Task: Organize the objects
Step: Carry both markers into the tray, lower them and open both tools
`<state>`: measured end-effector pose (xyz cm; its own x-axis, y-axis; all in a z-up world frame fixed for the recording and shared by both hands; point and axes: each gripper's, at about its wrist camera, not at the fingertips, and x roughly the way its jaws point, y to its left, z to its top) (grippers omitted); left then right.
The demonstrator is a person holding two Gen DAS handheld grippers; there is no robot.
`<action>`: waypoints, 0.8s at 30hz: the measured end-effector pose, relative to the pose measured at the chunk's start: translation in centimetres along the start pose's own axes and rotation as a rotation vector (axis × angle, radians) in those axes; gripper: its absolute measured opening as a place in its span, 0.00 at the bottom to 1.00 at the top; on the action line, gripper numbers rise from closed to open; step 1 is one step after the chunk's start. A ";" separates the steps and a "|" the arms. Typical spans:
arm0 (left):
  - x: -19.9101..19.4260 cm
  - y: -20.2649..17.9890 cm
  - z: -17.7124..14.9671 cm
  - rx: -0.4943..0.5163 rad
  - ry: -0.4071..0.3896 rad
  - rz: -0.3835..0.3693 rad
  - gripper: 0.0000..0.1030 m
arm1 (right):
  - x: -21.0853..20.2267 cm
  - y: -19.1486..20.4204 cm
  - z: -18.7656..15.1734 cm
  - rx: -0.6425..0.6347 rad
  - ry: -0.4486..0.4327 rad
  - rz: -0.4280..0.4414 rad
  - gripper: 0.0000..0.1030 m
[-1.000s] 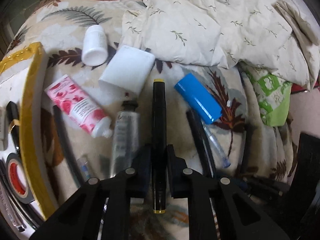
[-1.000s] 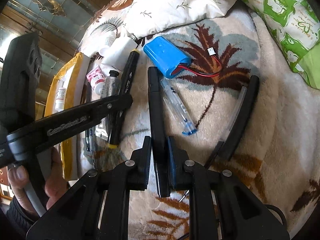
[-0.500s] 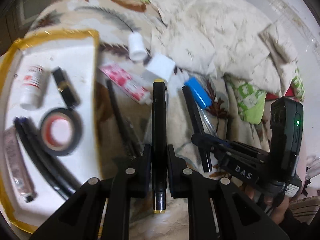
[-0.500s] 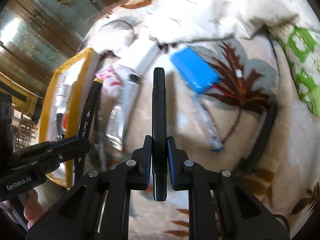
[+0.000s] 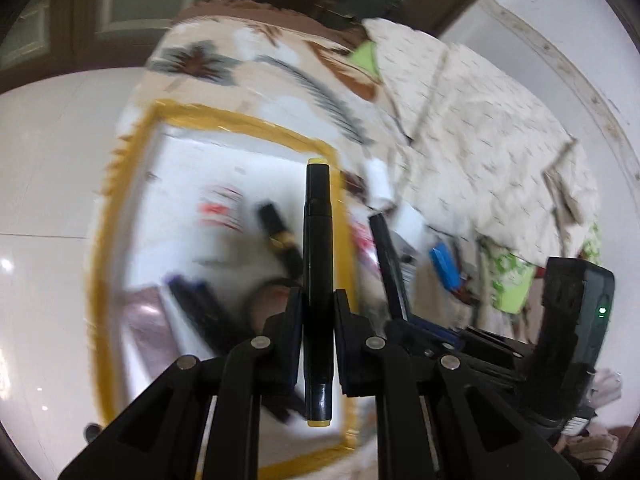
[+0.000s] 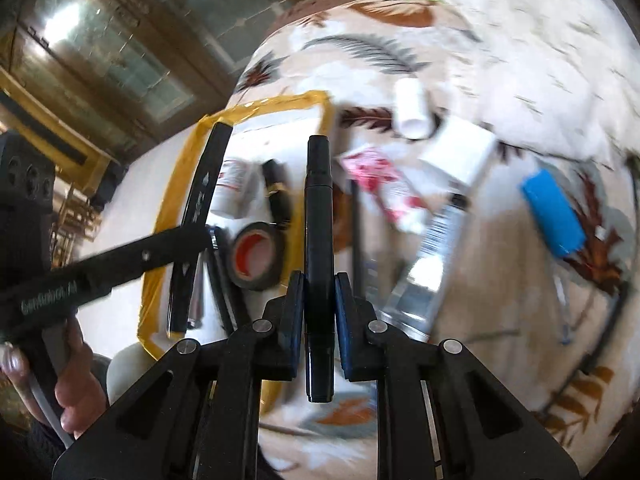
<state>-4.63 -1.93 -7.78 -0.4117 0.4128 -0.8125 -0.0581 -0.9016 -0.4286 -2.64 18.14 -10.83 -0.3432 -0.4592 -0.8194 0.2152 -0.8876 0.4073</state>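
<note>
My left gripper (image 5: pixel 318 312) is shut on a black marker with yellow ends (image 5: pixel 318 240), held in the air over the white tray with a yellow taped rim (image 5: pixel 240 120). My right gripper (image 6: pixel 319 296) is shut on a plain black marker (image 6: pixel 319 208), held above the tray's right edge (image 6: pixel 326 108). The left gripper with its marker (image 6: pixel 200 208) also shows in the right wrist view, over the tray's left part. The tray holds a roll of black tape (image 6: pixel 256 256), a small white bottle (image 6: pixel 234 188) and a black lipstick (image 6: pixel 276 192).
On the leaf-print blanket lie a pink flowered tube (image 6: pixel 384 188), a silver tube (image 6: pixel 432 256), a white box (image 6: pixel 460 156), a white bottle (image 6: pixel 410 110), a blue battery pack (image 6: pixel 552 212) and a clear pen (image 6: pixel 562 300). A crumpled quilt (image 5: pixel 480 120) lies behind them.
Both grippers lifted their markers off the blanket and swung left toward the tray. The views now look down on the tray from higher up.
</note>
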 end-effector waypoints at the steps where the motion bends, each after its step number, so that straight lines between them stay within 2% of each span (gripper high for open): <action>1: 0.0 0.7 0.4 -0.001 0.002 0.021 0.13 | 0.4 0.5 0.2 -0.002 0.009 0.004 0.14; 4: 0.0 2.9 1.3 -0.032 -0.007 0.035 0.13 | 1.7 1.9 1.3 0.000 0.020 0.014 0.14; 9: 0.5 5.7 2.1 -0.076 -0.036 0.082 0.13 | 3.9 3.0 3.2 -0.006 0.026 -0.052 0.14; 11: 0.5 6.5 2.4 -0.109 -0.028 0.042 0.13 | 4.6 3.0 3.8 -0.003 0.031 -0.074 0.14; 13: 0.3 6.6 2.7 -0.091 -0.043 0.066 0.13 | 5.2 3.3 4.4 -0.012 0.037 -0.098 0.14; 18: 1.6 7.3 3.2 -0.076 -0.012 0.125 0.13 | 6.5 4.1 5.4 -0.050 0.043 -0.186 0.14; 24: 3.0 7.8 3.6 -0.065 0.032 0.139 0.13 | 7.6 4.6 6.4 -0.089 0.035 -0.282 0.14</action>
<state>-9.58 -8.15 -12.14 -0.3825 0.2892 -0.8775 0.0569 -0.9406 -0.3347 -10.12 10.29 -12.61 -0.3690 -0.1919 -0.9094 0.1960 -0.9725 0.1257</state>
